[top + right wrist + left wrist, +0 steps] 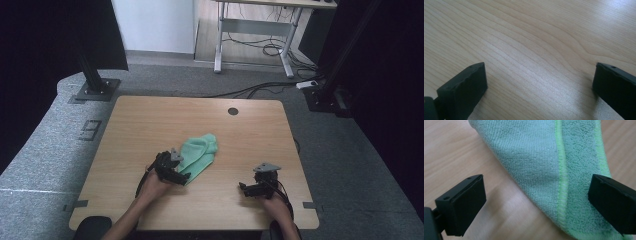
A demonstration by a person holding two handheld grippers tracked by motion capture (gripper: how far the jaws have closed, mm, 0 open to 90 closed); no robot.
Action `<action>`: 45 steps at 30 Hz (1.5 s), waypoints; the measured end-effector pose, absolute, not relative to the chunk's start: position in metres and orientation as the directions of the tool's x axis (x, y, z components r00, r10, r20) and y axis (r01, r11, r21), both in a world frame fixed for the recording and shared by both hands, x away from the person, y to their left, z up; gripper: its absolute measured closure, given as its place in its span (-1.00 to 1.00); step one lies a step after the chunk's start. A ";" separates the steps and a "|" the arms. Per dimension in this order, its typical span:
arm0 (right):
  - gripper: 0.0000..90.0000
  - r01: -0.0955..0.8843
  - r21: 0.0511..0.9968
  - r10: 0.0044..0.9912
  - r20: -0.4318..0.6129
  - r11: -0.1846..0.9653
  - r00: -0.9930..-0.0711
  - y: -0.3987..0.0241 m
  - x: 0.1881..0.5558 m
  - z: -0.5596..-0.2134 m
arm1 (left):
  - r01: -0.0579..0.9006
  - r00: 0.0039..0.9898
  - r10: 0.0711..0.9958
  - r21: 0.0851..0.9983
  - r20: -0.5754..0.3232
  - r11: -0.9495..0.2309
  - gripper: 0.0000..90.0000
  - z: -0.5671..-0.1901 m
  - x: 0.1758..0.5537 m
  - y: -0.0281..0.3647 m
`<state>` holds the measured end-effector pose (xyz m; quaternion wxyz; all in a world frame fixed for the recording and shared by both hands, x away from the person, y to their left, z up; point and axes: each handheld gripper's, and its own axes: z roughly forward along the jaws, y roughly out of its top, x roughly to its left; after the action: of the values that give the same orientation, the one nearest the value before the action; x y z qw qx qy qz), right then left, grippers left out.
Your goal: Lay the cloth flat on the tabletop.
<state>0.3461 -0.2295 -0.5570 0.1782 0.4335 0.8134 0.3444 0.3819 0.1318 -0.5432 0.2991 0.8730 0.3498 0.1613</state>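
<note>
A folded green microfibre cloth (199,153) lies near the middle of the wooden table (150,120). My left gripper (184,176) stands open at the cloth's near end. In the left gripper view the cloth (536,162) runs between the two black jaws with its stitched hem toward the right one, and my left gripper (537,202) holds nothing. My right gripper (243,189) hovers open near the table's front right. In the right gripper view my right gripper (539,87) has bare wood between its jaws.
A round cable hole (233,111) sits near the table's far edge. Black frame posts (92,75) stand on the floor at the back left and back right. A desk frame with cables (260,45) lies beyond the table.
</note>
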 end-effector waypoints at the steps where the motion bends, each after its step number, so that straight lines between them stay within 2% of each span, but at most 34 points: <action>1: -1.00 0.584 0.714 0.828 0.010 0.386 -0.560 -0.229 0.346 -0.557 | 0.513 0.705 0.705 0.635 0.071 -0.577 -0.96 -0.543 0.379 0.133; 10: -1.00 0.583 0.715 0.828 0.009 0.386 -0.560 -0.229 0.346 -0.557 | 0.542 0.704 0.710 0.640 0.008 -0.545 -0.96 -0.546 0.354 0.143; 13: -1.00 0.582 0.715 0.828 0.009 0.387 -0.561 -0.230 0.346 -0.557 | 0.538 0.711 0.703 0.632 0.016 -0.558 -0.96 -0.544 0.351 0.145; 15: -1.00 0.582 0.715 0.828 0.009 0.387 -0.561 -0.230 0.346 -0.557 | 0.531 0.709 0.705 0.634 0.031 -0.562 -0.98 -0.537 0.352 0.145; 18: -1.00 0.582 0.715 0.828 0.009 0.387 -0.561 -0.230 0.346 -0.557 | 0.535 0.700 0.713 0.677 -0.021 -0.505 -0.99 -0.519 0.361 0.145; 21: -1.00 0.582 0.715 0.828 0.009 0.387 -0.561 -0.230 0.346 -0.557 | 0.501 0.708 0.706 0.706 -0.001 -0.501 -0.93 -0.500 0.372 0.140; 27: -1.00 0.582 0.715 0.828 0.009 0.387 -0.561 -0.230 0.346 -0.557 | 0.443 0.756 0.654 0.715 0.027 -0.541 -0.52 -0.482 0.399 0.115; 32: -1.00 0.582 0.715 0.828 0.009 0.386 -0.560 -0.230 0.346 -0.557 | 0.417 0.797 0.602 0.683 0.041 -0.599 -0.11 -0.489 0.413 0.085; 35: -1.00 0.584 0.715 0.829 0.010 0.385 -0.560 -0.229 0.346 -0.557 | 0.405 0.813 0.579 0.656 0.060 -0.637 0.07 -0.499 0.414 0.074; 40: -1.00 0.583 0.715 0.828 0.009 0.386 -0.560 -0.230 0.346 -0.557 | 0.430 0.810 0.584 0.622 0.055 -0.655 0.46 -0.516 0.419 0.070; 43: -1.00 0.582 0.715 0.828 0.009 0.387 -0.561 -0.230 0.346 -0.557 | 0.430 0.813 0.580 0.624 0.047 -0.653 0.84 -0.518 0.420 0.073; 45: -1.00 0.582 0.715 0.828 0.009 0.387 -0.561 -0.230 0.346 -0.557 | 0.416 0.812 0.581 0.643 0.055 -0.643 0.93 -0.513 0.419 0.076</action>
<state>0.3461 -0.2296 -0.5570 0.1781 0.4334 0.8135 0.3445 0.4188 0.0760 -0.5132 0.3182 0.8970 0.2781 0.1295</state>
